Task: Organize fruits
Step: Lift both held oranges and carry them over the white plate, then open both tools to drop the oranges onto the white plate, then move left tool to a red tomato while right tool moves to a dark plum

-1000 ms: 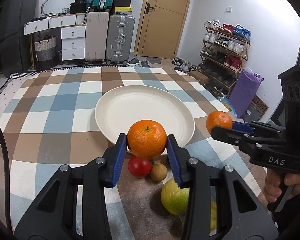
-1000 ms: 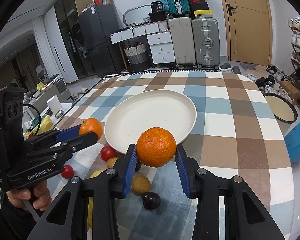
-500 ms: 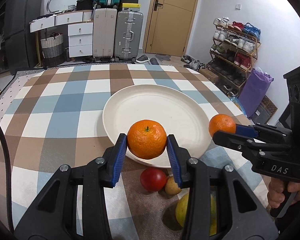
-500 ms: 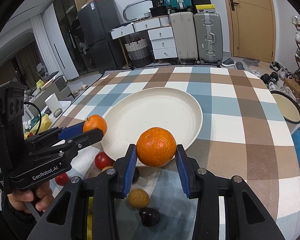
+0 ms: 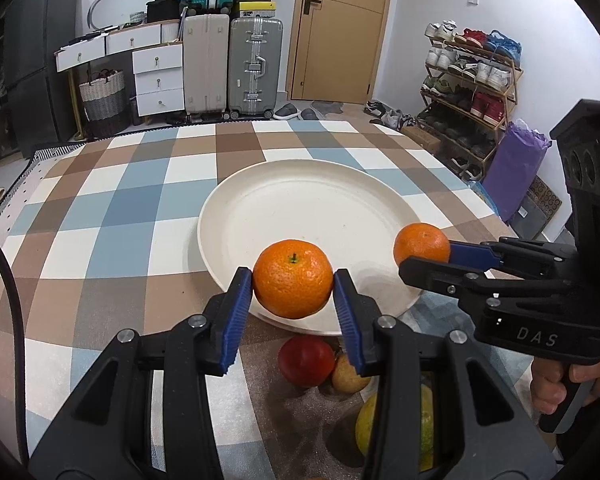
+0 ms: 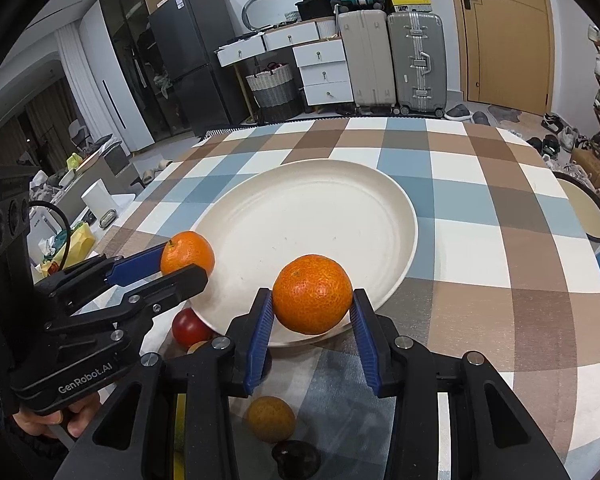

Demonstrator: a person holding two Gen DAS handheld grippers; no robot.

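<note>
My left gripper (image 5: 293, 294) is shut on an orange (image 5: 293, 284) and holds it above the near rim of a large cream plate (image 5: 300, 208). My right gripper (image 6: 311, 308) is shut on a second orange (image 6: 311, 294), also over the plate's (image 6: 300, 208) near rim. Each gripper with its orange shows in the other view: the right one's orange (image 5: 421, 244) at the plate's right edge, the left one's orange (image 6: 187, 254) at its left edge. The plate holds no fruit.
On the checkered tablecloth (image 5: 120, 208) near the plate lie a red fruit (image 5: 306, 360), a small brown fruit (image 5: 348, 376), a yellow-green fruit (image 5: 396, 428), a brownish fruit (image 6: 270, 418) and a dark fruit (image 6: 296, 458). Suitcases, drawers and a shoe rack stand beyond the table.
Both grippers have moved forward with their oranges, from short of the plate to above its near rim. The loose fruits have slid lower in both views.
</note>
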